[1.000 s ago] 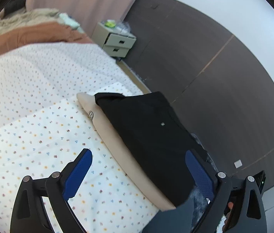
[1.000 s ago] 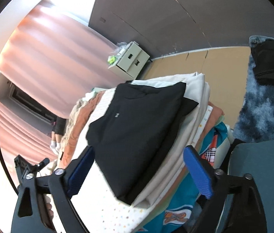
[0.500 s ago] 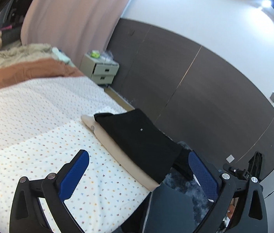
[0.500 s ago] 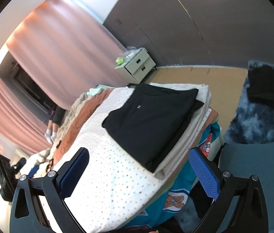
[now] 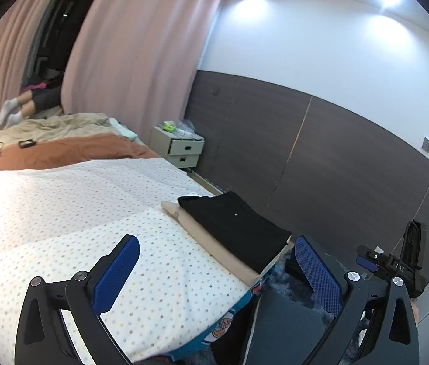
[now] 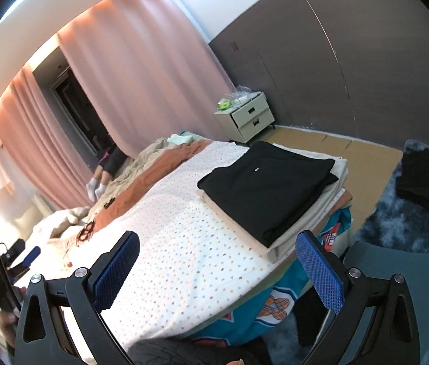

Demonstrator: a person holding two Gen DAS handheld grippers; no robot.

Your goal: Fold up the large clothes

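Observation:
A folded black garment (image 5: 235, 228) lies on top of a folded beige garment (image 5: 211, 243) at the near right corner of the bed with the dotted white cover (image 5: 92, 219). The same stack shows in the right wrist view, black (image 6: 269, 188) over beige (image 6: 302, 225). My left gripper (image 5: 217, 258) is open and empty, held back from the bed, above its edge. My right gripper (image 6: 217, 258) is open and empty, also drawn back from the stack.
A bedside cabinet (image 5: 181, 149) stands by the dark wall panel. A brown blanket (image 5: 62, 152) and beige bedding lie farther up the bed. A person's legs in white socks (image 6: 95, 187) show by the curtain. A dark pile (image 6: 424, 179) lies on the blue-grey rug (image 6: 396, 228).
Both grippers have pulled back and up from the stack, so it looks smaller and farther away. The views tilted up to show more room. Both stayed open.

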